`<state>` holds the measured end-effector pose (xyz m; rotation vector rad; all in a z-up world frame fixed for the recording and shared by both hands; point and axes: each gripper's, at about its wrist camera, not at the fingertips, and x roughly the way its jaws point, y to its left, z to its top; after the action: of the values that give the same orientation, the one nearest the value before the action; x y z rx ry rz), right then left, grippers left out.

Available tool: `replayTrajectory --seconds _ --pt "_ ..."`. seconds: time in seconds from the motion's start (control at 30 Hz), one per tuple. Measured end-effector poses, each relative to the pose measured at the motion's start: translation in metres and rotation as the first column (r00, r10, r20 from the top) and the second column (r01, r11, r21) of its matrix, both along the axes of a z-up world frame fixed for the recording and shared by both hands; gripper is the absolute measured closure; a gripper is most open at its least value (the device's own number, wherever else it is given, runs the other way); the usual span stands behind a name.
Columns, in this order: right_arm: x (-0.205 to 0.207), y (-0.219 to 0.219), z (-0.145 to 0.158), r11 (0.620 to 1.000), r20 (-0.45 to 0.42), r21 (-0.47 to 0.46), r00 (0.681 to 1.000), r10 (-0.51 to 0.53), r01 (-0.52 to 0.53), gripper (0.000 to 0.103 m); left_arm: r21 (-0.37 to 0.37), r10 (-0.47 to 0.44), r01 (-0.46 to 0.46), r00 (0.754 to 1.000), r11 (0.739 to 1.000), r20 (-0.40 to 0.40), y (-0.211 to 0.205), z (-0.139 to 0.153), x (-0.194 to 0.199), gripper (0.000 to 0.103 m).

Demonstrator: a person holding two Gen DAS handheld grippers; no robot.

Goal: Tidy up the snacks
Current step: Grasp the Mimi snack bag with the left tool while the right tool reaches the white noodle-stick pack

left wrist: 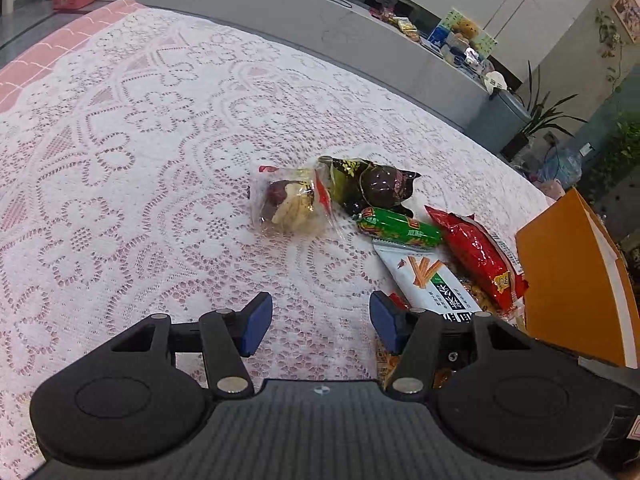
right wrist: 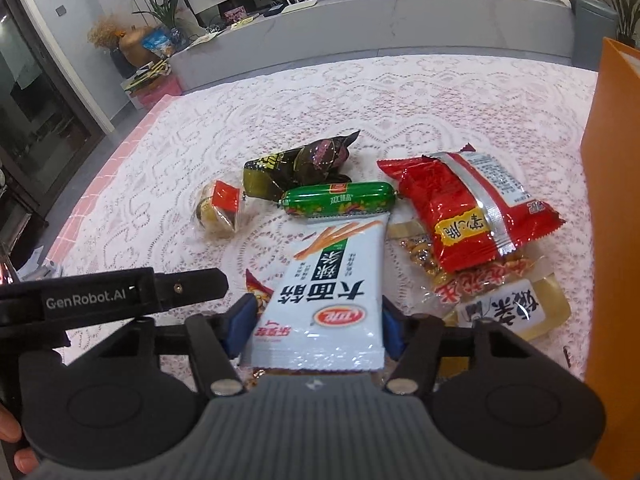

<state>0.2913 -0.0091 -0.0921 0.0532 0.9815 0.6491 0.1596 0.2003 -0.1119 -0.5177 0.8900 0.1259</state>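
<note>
Between your right fingers (right wrist: 316,332) lies the white stick-snack packet (right wrist: 320,296), its short end toward you; the blue pads flank its edges, but whether they pinch it you cannot tell. Beyond it sit the green sausage (right wrist: 338,199) and red bag (right wrist: 460,208), bunched beside the orange box (right wrist: 612,200), probably their destination. Your left fingers (left wrist: 320,320) hover half-open, empty, over the lace table (left wrist: 160,160).

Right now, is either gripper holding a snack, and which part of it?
The right gripper has the white packet between its pads at the near end, though a firm squeeze cannot be told. The left gripper is open, holding nothing.
</note>
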Motion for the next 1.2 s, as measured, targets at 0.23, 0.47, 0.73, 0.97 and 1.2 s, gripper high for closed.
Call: replayTrajectory --seconds 0.23,0.47,0.73,0.97,1.2 --pt "-0.009 -0.013 0.011 1.000 0.028 0.012 1.000 -0.006 0.006 0.046 -0.001 -0.067 0.067 0.997 0.998 0.039 -0.007 0.006 -0.001 0.038" --pt "-0.024 -0.048 0.026 0.998 0.054 0.015 0.997 -0.060 0.059 0.061 -0.047 -0.212 0.215 0.975 0.975 0.071 -0.025 0.009 -0.005 0.038" --pt "-0.035 -0.050 0.020 0.989 0.094 -0.132 0.994 -0.057 0.069 0.061 0.043 -0.363 0.361 0.930 0.932 0.053 -0.060 0.002 -0.005 0.031" --pt "-0.038 -0.060 0.035 0.985 0.218 -0.146 0.974 -0.062 0.095 0.061 0.021 -0.353 0.353 0.935 0.935 0.011 -0.071 -0.014 0.006 0.026" --pt "-0.033 -0.060 0.036 0.990 0.220 -0.094 0.972 -0.079 0.102 0.061 0.123 -0.356 0.353 0.934 0.927 0.003 -0.095 -0.016 0.011 0.021"
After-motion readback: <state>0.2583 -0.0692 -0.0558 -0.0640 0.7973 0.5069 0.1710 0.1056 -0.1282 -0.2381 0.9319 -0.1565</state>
